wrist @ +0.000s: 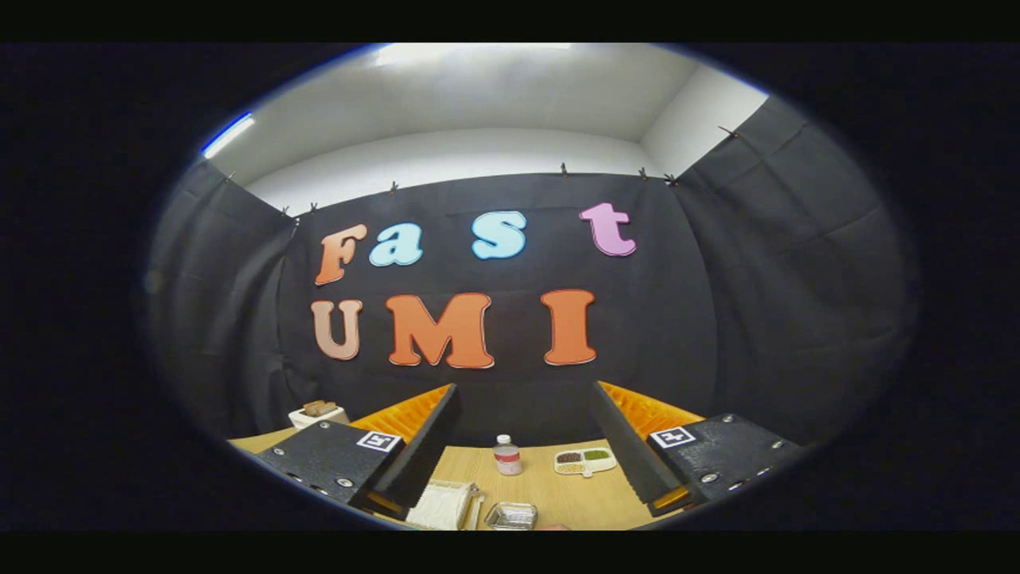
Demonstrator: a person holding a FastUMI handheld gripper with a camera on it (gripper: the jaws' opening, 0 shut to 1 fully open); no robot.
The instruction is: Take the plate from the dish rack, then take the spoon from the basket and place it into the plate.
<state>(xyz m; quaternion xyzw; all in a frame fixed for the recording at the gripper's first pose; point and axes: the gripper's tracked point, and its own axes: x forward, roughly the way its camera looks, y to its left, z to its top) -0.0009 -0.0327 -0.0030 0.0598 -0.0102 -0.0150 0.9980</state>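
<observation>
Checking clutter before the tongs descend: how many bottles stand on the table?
1: the small bottle stands beyond the open tongs, beside the divided snack dish. Others may be hidden.

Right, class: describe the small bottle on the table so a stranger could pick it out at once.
Start at the light wooden table below the black cloth wall. Between the open gripper fingers, beyond their tips, stands a small clear plastic bottle with a white cap. It is the only upright thing there; the white divided dish beside it lies flat.
</observation>
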